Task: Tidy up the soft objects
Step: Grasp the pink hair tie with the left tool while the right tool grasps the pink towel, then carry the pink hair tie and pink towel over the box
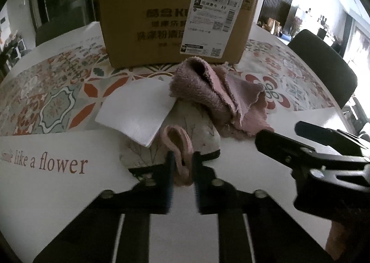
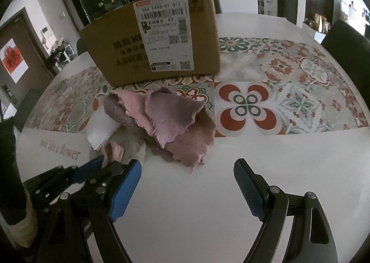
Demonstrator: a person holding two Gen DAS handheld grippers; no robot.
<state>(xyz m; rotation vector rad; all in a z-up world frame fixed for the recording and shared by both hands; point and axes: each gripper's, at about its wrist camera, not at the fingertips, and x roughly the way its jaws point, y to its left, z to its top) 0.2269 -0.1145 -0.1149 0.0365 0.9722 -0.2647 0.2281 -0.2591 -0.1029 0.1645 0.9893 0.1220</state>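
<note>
On table, left wrist view: left gripper [image 1: 182, 166] clenched on pink sock [image 1: 179, 147], which lies over a leaf-print fabric piece [image 1: 203, 133]; white folded cloth [image 1: 136, 112] just beside, pink towel [image 1: 222, 94] behind, cardboard box [image 1: 143, 32] at back

Right wrist view: right gripper [image 2: 187, 172] released, jaws wide, nothing between, near towel [image 2: 166, 119]; box [image 2: 120, 55] beyond
</note>
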